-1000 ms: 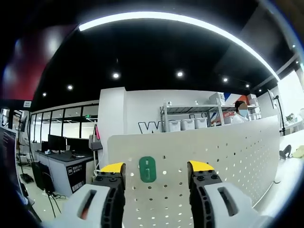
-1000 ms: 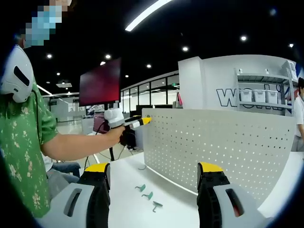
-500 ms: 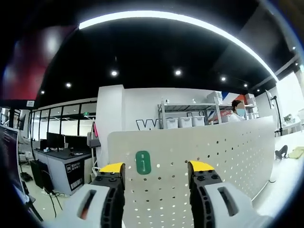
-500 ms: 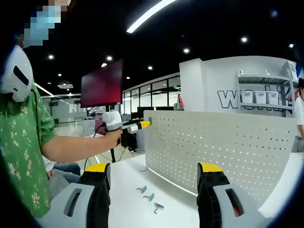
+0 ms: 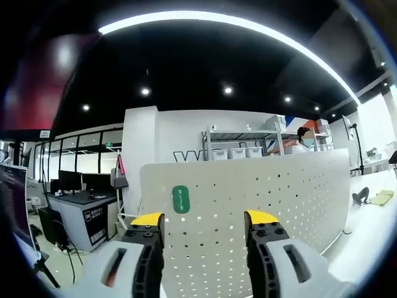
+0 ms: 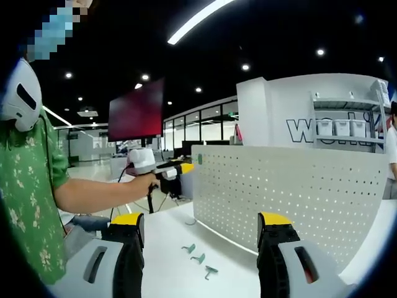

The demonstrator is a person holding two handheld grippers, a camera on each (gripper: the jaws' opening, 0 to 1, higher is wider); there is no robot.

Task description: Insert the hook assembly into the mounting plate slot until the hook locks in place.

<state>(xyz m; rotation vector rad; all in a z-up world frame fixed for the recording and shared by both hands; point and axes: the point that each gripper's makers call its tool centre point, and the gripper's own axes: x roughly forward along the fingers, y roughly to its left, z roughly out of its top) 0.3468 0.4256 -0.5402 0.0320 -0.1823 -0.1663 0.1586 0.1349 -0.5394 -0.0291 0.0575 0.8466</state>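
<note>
A green hook hangs on the face of the white perforated mounting plate, near its upper left corner. My left gripper is open and holds nothing, its yellow tips a short way back from the plate, below and right of the hook. In the right gripper view a hand holds the left gripper just left of the plate's edge. Three loose green hooks lie on the white table in front of the plate. My right gripper stands open and empty above the table.
A person in a green patterned shirt takes up the left of the right gripper view. Behind the plate are a shelf with white bins and another person. A desk with monitors stands at the left.
The left gripper has drawn back from the plate, away from its edge. The green hook stays on the plate and looks smaller. The right gripper has hardly moved.
</note>
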